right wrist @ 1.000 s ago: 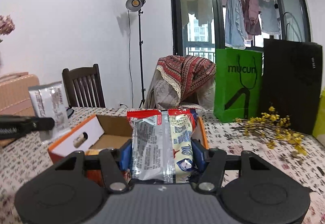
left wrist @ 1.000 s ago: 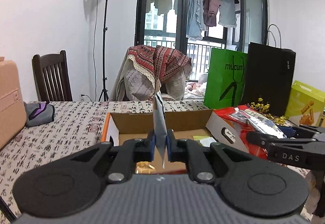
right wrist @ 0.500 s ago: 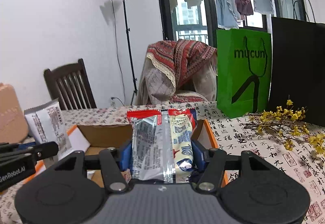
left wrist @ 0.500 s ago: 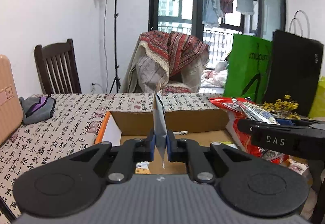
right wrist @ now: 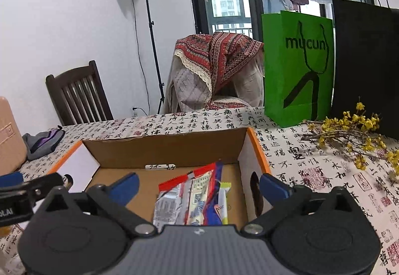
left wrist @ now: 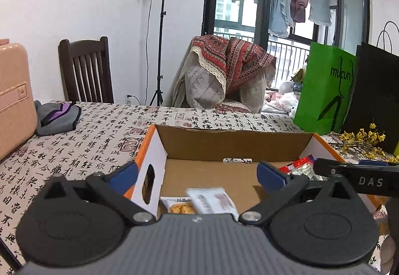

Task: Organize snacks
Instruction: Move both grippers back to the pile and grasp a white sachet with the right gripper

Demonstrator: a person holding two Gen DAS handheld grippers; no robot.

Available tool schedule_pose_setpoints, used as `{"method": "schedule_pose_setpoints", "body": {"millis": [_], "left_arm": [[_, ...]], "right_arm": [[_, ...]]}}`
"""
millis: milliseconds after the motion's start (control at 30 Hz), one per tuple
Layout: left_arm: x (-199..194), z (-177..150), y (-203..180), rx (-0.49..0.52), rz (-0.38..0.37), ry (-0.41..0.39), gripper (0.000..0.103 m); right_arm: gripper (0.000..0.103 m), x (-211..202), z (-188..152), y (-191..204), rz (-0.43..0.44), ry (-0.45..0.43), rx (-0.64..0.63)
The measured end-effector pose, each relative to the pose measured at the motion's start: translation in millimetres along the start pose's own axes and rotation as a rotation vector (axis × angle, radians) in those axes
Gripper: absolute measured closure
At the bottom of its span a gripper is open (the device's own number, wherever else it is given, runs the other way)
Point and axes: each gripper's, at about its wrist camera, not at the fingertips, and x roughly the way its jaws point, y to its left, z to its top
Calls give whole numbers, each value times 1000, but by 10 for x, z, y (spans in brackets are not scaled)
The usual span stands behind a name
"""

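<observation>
An open cardboard box (left wrist: 232,144) with orange edges stands on the table; it also shows in the right wrist view (right wrist: 164,146). My left gripper (left wrist: 197,175) is open and empty above the box's left half. Below it lie a white snack packet (left wrist: 212,201) and a cracker packet (left wrist: 178,206). My right gripper (right wrist: 198,185) is open and empty above the box's right half. Below it lies a red and silver snack bag (right wrist: 189,197) beside a yellow-green bar (right wrist: 223,200). The red bag's end (left wrist: 301,167) shows in the left wrist view.
The table wears a calligraphy cloth (right wrist: 294,150). A green paper bag (right wrist: 298,68) and a black bag (right wrist: 366,68) stand at the back right, with yellow flower twigs (right wrist: 354,132) before them. A pink suitcase (left wrist: 12,97) and a grey pouch (left wrist: 56,119) lie left. Chairs stand behind.
Both grippers have opened and moved lower over the box. The white packet has left my left gripper and the red and silver bag has left my right; both now lie inside the box.
</observation>
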Motion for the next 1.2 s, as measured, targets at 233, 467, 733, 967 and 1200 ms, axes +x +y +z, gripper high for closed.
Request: {"method": "schedule_pose_setpoints", "body": {"millis": [233, 467, 733, 967, 1200], "left_arm": [[-103, -13, 75, -18, -1, 2, 0], [-511, -92, 177, -18, -48, -40, 0], [-978, -358, 308, 7, -89, -44, 0], [-1274, -646, 434, 3, -102, -43, 0], [-1443, -928, 613, -17, -121, -17, 0]], "right_arm": [[0, -207, -35, -37, 13, -23, -6], [0, -661, -157, -58, 36, -65, -58], [0, -1233, -481, -142, 64, -81, -117], [0, -1535, -808, -196, 57, -76, -134], [0, -1728, -1146, -273, 63, -39, -110]]}}
